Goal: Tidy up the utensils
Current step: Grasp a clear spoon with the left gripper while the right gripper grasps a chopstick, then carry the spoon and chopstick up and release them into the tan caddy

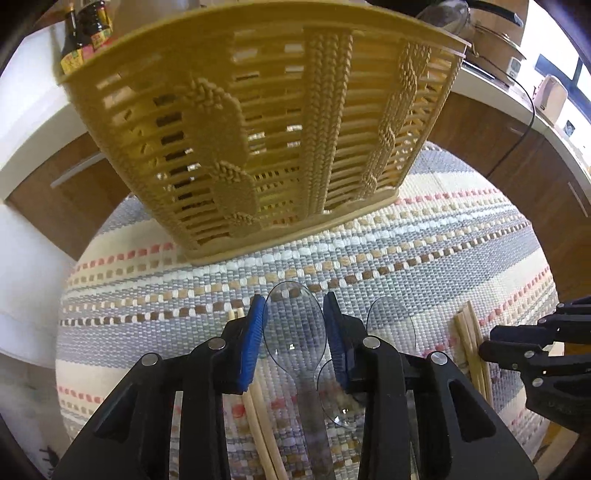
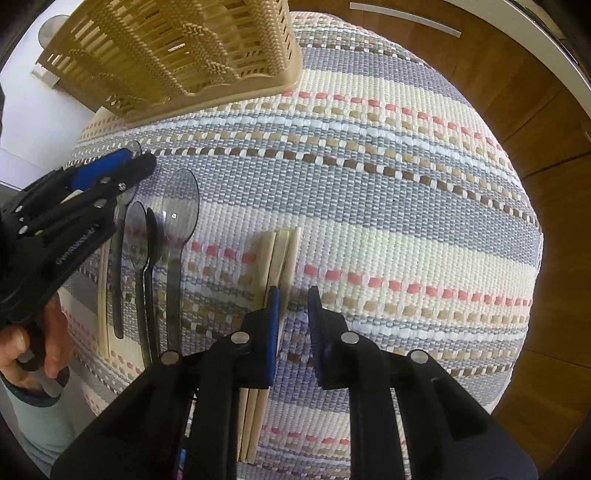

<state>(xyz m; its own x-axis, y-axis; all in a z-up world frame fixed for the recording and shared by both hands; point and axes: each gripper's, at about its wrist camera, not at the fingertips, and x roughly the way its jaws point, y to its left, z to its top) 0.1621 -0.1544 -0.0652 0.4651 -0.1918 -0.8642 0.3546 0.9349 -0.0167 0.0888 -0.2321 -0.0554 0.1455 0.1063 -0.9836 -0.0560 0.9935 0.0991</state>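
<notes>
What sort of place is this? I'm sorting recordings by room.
Likely a home kitchen: sauce bottles and a lidded pot stand on a white counter over wooden cabinets.

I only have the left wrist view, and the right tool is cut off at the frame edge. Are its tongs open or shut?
Observer: Open. The right tongs show a clear gap with nothing between them.
Operator: What lies under them?
Observer: A bundle of wooden chopsticks on the woven mat; only the left finger overlaps it.
Operator: Anything behind my camera?
Observer: A bare hand grips the left tool's handle.
</notes>
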